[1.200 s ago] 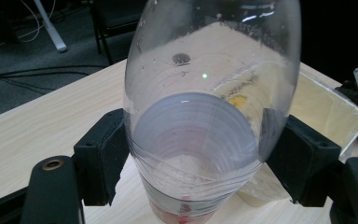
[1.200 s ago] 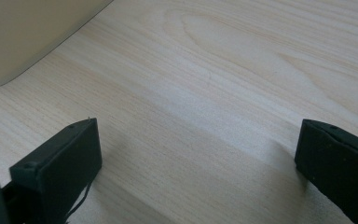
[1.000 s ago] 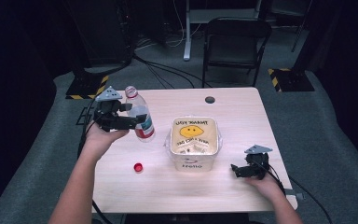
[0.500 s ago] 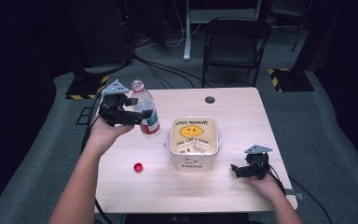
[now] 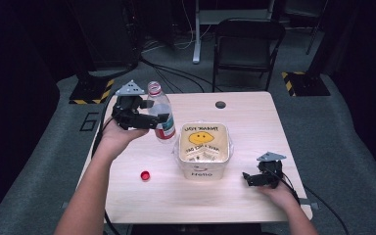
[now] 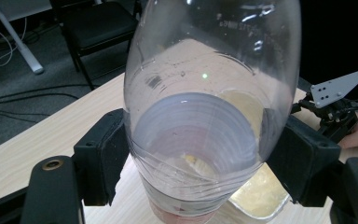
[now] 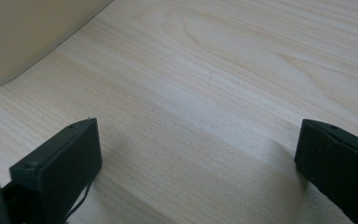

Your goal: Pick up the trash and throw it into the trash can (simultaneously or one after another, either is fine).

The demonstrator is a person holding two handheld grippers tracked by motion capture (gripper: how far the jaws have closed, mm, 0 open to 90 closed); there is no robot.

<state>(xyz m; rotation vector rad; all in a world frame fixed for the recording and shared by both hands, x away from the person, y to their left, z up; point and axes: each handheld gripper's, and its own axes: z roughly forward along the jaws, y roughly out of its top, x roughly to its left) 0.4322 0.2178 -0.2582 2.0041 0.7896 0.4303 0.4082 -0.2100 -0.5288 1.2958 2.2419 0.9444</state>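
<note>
One clear plastic bottle (image 5: pixel 160 117) is squeezed in the left gripper (image 5: pixel 152 117) beside the tub (image 5: pixel 204 169), its red cap (image 5: pixel 145 175) already off on the table (image 5: pixel 254 122), while the right gripper (image 5: pixel 248 179) rests wide apart, so pouring seems left.

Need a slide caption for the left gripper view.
Left gripper clamps the uncapped clear bottle above the table.

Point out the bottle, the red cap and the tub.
bottle (image 5: pixel 165 128): high view, on its red label.
red cap (image 5: pixel 145 175): high view, on its top.
tub (image 5: pixel 201 171): high view, on its front wall by the word Hello.
</note>
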